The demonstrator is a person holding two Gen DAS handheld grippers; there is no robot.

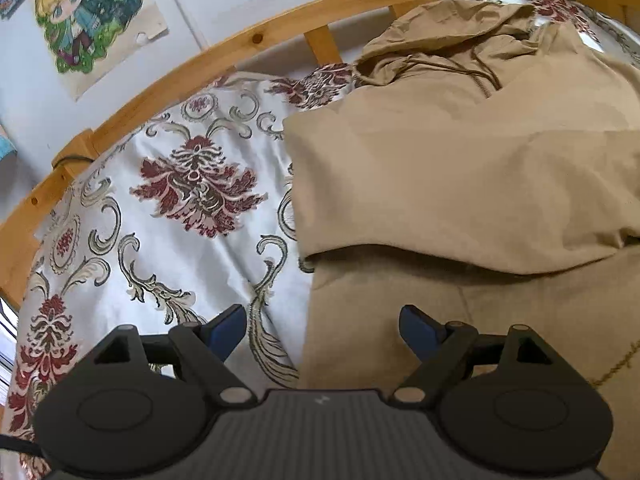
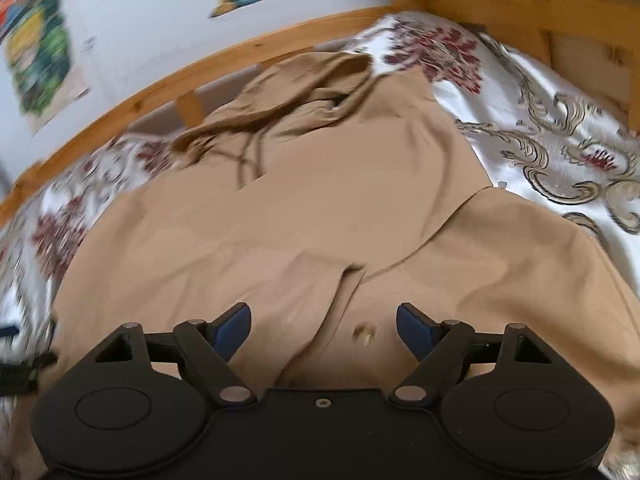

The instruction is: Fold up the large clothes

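Both grippers, left gripper [image 1: 322, 330] and right gripper [image 2: 323, 326], jaws released, hovering over tan hoodie [image 2: 304, 208] on bed [image 1: 168, 208]

No text, label, brand or number can be read in either view.

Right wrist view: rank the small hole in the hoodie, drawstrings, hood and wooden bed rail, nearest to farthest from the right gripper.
1. small hole: between the open right gripper fingers, on the tan front.
2. drawstrings: mid-chest, left of centre.
3. hood: far end of the hoodie.
4. wooden bed rail: behind the hood, along the wall.
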